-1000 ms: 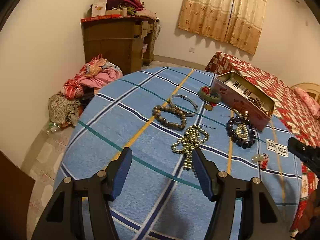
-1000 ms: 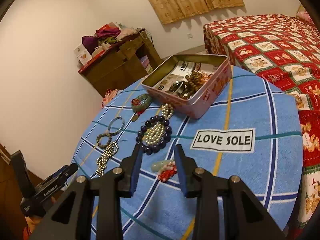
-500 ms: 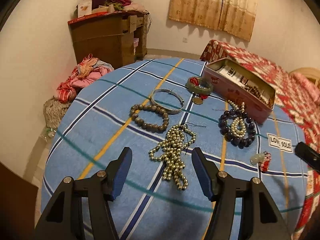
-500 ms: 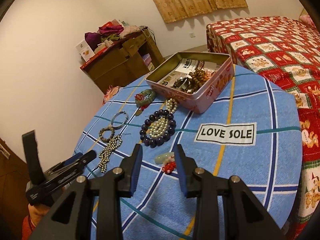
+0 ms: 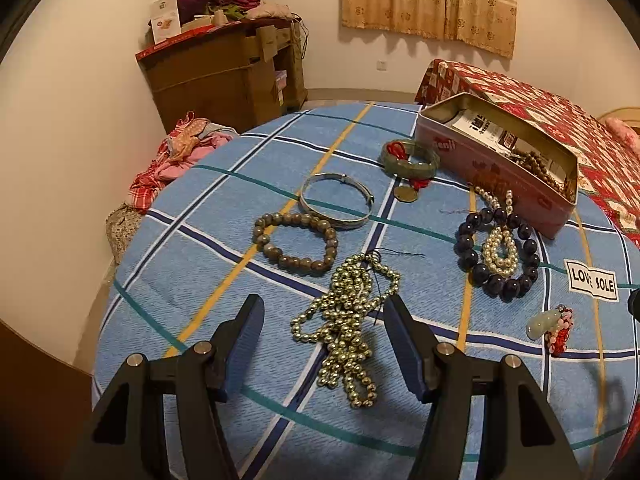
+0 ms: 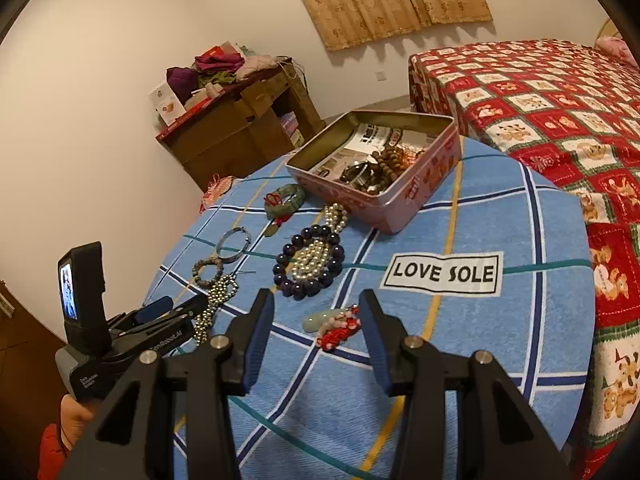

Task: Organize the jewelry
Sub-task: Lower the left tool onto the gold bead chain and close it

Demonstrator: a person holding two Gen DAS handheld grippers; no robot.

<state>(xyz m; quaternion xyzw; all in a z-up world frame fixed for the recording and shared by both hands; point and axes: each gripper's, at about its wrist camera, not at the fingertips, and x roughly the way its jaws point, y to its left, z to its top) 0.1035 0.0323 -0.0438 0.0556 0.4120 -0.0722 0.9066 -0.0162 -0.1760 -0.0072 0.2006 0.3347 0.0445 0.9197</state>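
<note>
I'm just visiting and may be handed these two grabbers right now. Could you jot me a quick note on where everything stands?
Left gripper: open, over the gold bead necklace, not gripping it.
Right gripper: jaws just opened wider, open around the jade-and-red charm, not gripping it.
Pink tin: open, already holding brown beads and a dark bangle.
Still out on the blue cloth: brown bead bracelet, silver bangle, green bangle, dark bead bracelet with pearls inside.
Left to do: probably move these into the tin.
</note>
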